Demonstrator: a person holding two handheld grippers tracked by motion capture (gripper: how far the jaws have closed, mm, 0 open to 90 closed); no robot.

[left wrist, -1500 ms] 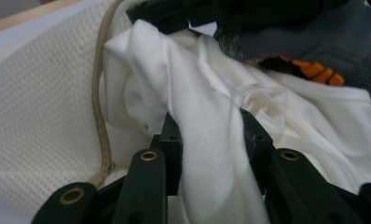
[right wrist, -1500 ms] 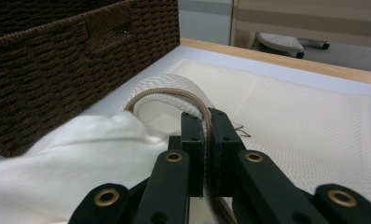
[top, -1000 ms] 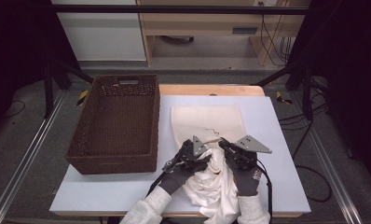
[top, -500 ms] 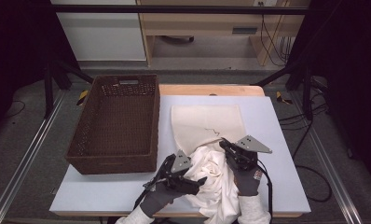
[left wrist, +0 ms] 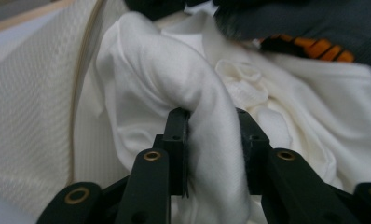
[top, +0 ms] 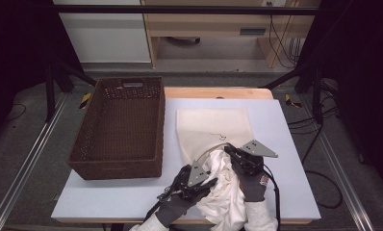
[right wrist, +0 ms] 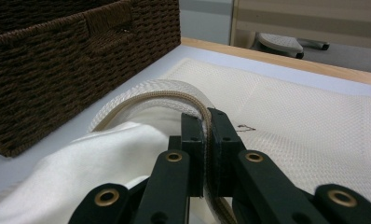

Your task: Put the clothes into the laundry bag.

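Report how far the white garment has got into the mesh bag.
Done: the right tool is shut on the zipper rim of the mesh bag, holding its mouth up. In hand: the left tool has just been closing on a fold of the white garment. Left: most of the garment lies outside the bag.

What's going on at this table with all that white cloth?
A person is working with a hand-held gripper in each hand, apparently stuffing a white garment into a cream mesh laundry bag. The right gripper is clamped on the bag's zippered rim, holding the mouth up and open. The left gripper has just been closing and now pinches a fold of the garment, which lies bunched at the bag's mouth, mostly outside. A brown wicker basket stands beside the bag on the table.
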